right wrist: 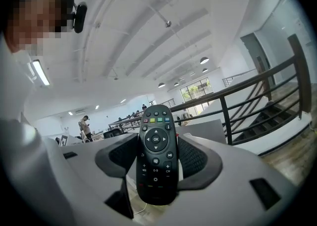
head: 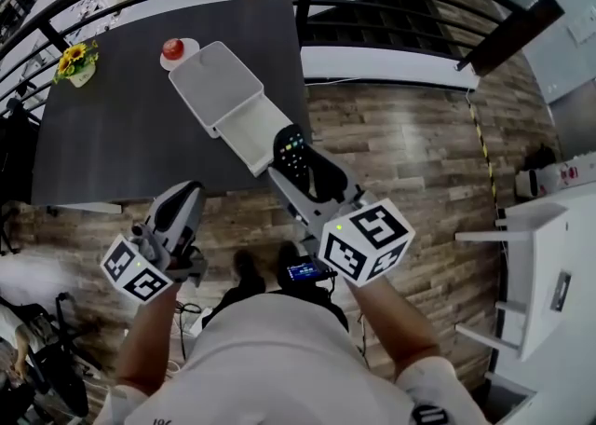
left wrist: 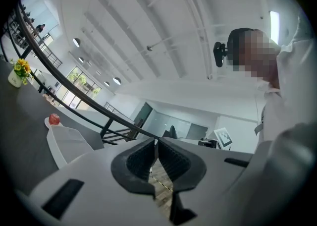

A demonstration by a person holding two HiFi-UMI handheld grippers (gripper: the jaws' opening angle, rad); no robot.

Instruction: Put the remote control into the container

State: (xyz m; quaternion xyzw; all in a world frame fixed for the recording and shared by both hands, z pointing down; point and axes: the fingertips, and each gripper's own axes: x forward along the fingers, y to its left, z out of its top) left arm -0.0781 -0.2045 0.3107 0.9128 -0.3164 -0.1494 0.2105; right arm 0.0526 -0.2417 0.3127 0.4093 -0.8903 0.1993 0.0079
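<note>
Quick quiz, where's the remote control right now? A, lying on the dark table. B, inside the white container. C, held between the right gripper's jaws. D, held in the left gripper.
C: the right gripper view shows the remote control clamped between the jaws of the right gripper, buttons facing the camera, while the container shows nothing inside.

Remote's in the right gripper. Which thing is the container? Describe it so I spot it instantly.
Look at the dark table ahead. The container sits toward its right side, beside a red apple. It is the only big white open box there; the yellow flowers stand at the far left.
</note>
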